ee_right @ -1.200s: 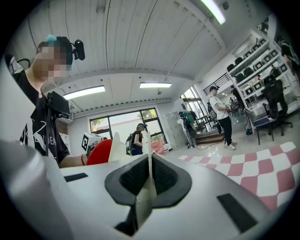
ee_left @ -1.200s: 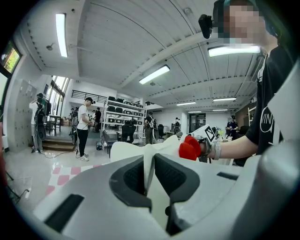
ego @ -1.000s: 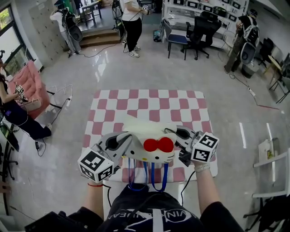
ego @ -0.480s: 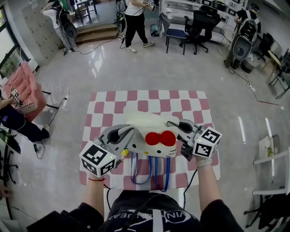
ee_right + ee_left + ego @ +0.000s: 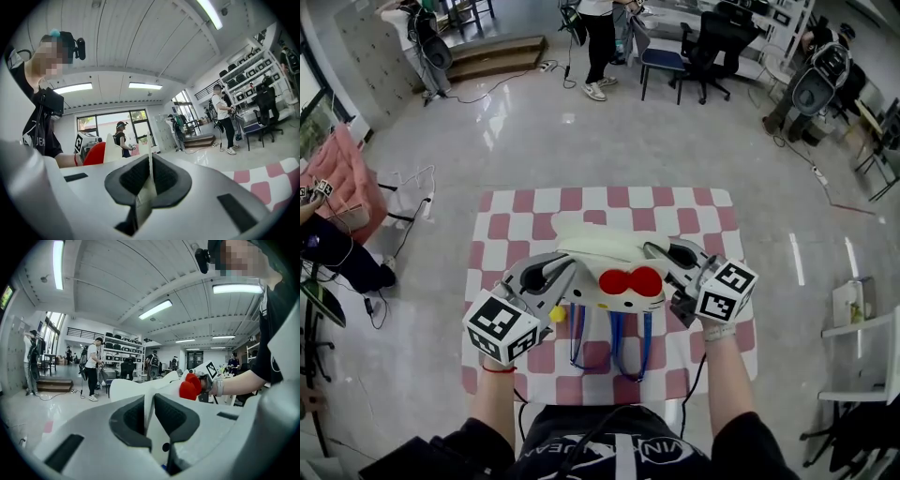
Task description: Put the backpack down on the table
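A white cat-face backpack [image 5: 598, 262] with a red bow [image 5: 630, 280] and blue straps [image 5: 619, 342] hangs between my two grippers, over the pink-and-white checked table [image 5: 600, 211]. My left gripper [image 5: 565, 271] is shut on its left edge, and white fabric [image 5: 149, 404] is pinched between the dark pads. My right gripper [image 5: 659, 258] is shut on the right edge; a thin white flap [image 5: 149, 180] stands between its pads. The red bow [image 5: 191, 383] shows past the left jaws. I cannot tell whether the backpack touches the tabletop.
Several people stand on the shiny floor beyond the table, one [image 5: 602, 42] straight ahead. Office chairs [image 5: 698, 52] and shelves are at the far right, a pink seat [image 5: 333, 173] at the left, steps [image 5: 487, 56] at the far left.
The backpack and both grippers have shifted slightly forward over the table. The blue straps now lie fully over the checked cloth. Both grips are unchanged.
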